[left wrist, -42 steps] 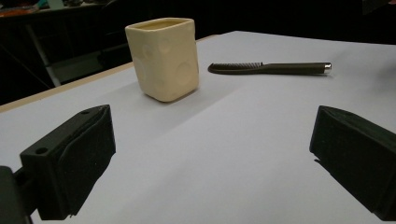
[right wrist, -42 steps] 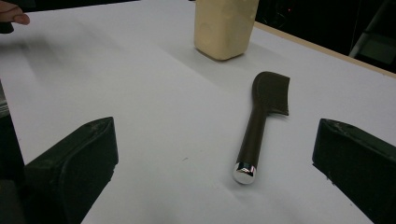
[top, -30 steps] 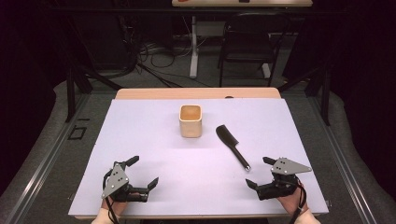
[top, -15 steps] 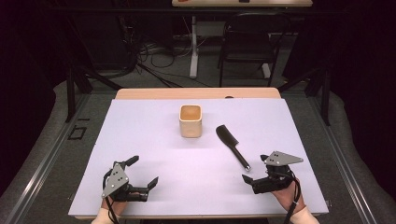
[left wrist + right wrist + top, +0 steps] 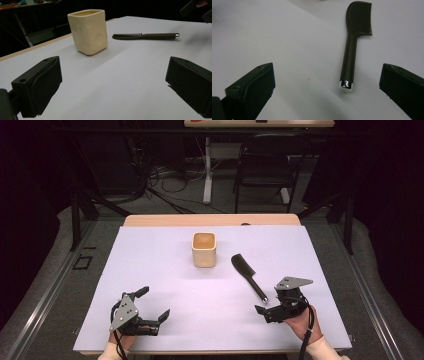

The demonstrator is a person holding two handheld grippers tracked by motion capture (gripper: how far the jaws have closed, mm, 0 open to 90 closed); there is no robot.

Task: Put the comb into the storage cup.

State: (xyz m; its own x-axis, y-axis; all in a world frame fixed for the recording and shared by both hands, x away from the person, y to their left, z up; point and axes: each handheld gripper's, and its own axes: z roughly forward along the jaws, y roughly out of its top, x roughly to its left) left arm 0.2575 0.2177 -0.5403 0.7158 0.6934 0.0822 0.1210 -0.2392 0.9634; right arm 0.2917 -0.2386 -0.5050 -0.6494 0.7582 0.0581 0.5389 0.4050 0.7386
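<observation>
The desk (image 5: pixel 150 270) carries a pale lilac sheet over its whole working area, which gives a plain ground against which the dark items read clearly. A cream square cup (image 5: pixel 204 249) stands upright at centre, toward the far side, mouth open upward and nothing touching it; judged a likely receptacle for the comb. The black comb (image 5: pixel 248 277) lies flat to the right of the cup, apart from it, toothed head far and metal-capped handle pointing near and right, so the handle presents to the approaching tool. The right hand-held gripper (image 5: pixel 276 308) sits just near of that cap, jaws spread wide and empty, lined up along the handle; judged a reach in progress. The left hand-held gripper (image 5: pixel 150 312) rests at the near left, jaws likewise parted, holding nothing, well apart from both items.
</observation>
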